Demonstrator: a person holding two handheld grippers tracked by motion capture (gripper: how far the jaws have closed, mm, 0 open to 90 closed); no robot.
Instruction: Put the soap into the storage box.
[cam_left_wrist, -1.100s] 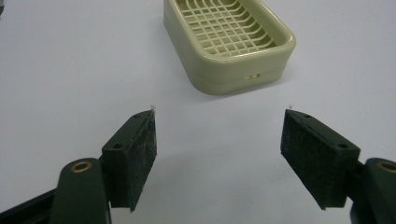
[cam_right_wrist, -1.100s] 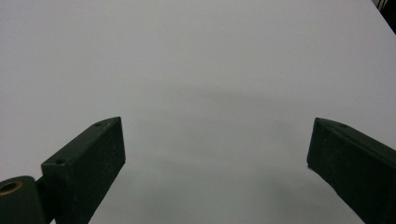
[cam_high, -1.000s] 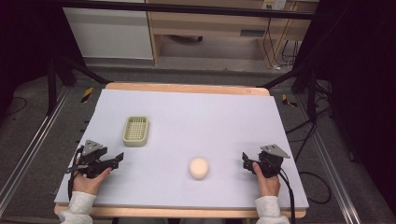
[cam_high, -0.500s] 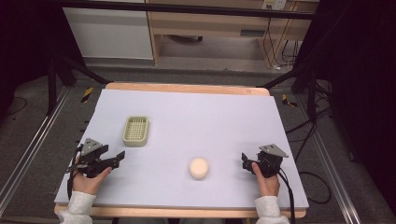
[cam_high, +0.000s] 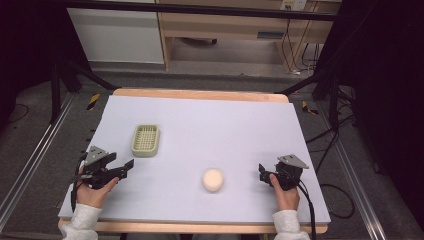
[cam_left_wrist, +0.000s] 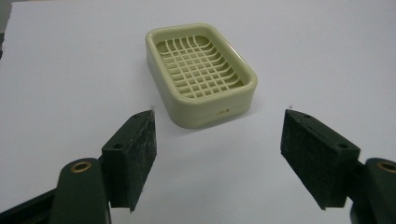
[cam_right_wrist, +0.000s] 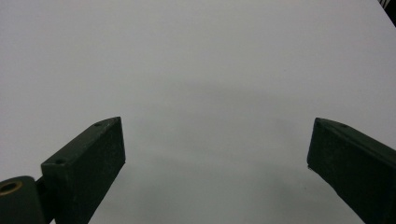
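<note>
Ahead of left gripper jaws: soap dish.

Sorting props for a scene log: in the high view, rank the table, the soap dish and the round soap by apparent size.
1. table
2. soap dish
3. round soap, somewhat smaller than the dish, though it lies nearer the camera.

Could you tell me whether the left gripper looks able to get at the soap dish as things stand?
Probably yes. The left gripper is open and faces the soap dish, with bare table between them and nothing in the way.
</note>
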